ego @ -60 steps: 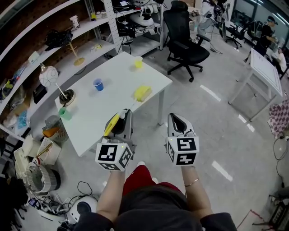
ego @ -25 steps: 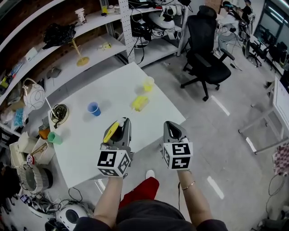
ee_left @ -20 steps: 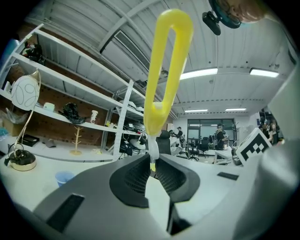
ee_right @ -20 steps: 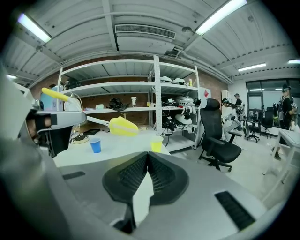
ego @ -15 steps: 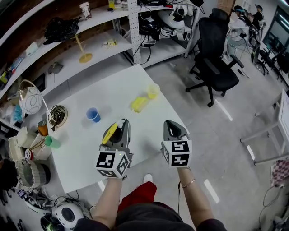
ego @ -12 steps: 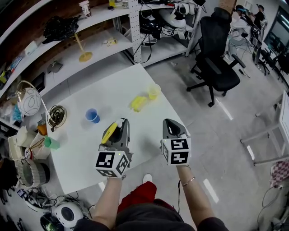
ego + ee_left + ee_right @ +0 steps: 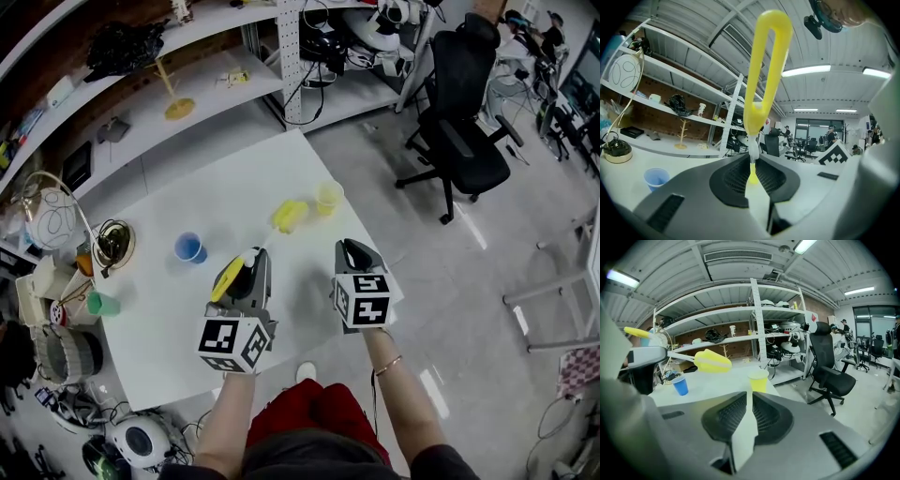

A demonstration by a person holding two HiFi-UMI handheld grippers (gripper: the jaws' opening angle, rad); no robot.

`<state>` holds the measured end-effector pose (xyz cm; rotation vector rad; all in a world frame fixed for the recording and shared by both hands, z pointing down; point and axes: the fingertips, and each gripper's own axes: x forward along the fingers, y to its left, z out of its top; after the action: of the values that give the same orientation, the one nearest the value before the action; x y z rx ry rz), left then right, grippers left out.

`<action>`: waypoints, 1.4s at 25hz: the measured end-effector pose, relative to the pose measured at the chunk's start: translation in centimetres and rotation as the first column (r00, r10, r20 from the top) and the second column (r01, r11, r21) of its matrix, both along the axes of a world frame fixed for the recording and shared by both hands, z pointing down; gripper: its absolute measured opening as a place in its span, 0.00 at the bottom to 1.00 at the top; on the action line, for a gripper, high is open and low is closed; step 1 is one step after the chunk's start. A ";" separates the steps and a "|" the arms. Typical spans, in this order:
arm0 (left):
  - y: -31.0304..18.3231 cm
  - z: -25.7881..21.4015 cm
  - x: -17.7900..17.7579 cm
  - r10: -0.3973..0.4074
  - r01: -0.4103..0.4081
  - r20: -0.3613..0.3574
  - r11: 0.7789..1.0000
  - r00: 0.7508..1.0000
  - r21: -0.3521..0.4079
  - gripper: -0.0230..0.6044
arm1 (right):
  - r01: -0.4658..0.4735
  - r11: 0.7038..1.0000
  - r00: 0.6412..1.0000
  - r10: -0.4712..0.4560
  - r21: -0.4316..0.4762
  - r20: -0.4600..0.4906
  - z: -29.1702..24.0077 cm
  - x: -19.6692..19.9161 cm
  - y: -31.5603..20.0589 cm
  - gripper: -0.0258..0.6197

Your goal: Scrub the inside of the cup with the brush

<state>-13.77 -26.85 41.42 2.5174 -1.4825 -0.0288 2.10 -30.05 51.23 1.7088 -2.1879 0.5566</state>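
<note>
Yellow brush (image 7: 765,70) clamped in our left gripper (image 7: 751,164), we're at the approach step. Our right gripper (image 7: 749,397), closed and empty, must open for the yellow cup (image 7: 758,379) on the tabletop (image 7: 187,319), probably our target.

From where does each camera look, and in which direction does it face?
Head view: on the person's head, facing steeply down at the table; both forearms, the left gripper and right gripper show.
Left gripper view: on the left gripper, facing along its jaws, shut on the brush, toward shelves.
Right gripper view: on the right gripper, facing along its shut, empty jaws toward the yellow cup; the left gripper shows at left.
Shared: both gripper views see the blue cup.
</note>
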 end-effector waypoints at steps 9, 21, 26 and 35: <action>-2.8 0.5 0.6 -0.018 0.018 -0.001 1.000 1.000 -0.001 0.11 | 0.019 0.997 0.999 -0.017 -0.070 0.039 3.1 -0.4 -4.6 0.44; -6.6 1.2 1.6 -0.068 0.068 -0.012 0.997 0.998 -0.021 0.11 | 0.032 0.994 0.998 -0.037 -0.109 -0.047 6.2 -0.3 -10.6 0.51; -8.2 1.7 1.2 -0.086 0.085 -0.016 0.996 0.996 -0.033 0.11 | 0.032 0.990 0.996 -0.043 -0.140 -0.080 7.6 -0.4 -12.4 0.51; -10.6 3.0 0.8 -0.105 0.104 -0.021 0.993 0.994 -0.054 0.11 | 0.062 0.990 0.989 -0.078 -0.127 -0.129 8.4 -1.0 -15.3 0.51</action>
<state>-13.02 -37.49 44.37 2.3880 -1.5836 -0.0355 1.06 -45.37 59.59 1.5533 -2.0670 0.5314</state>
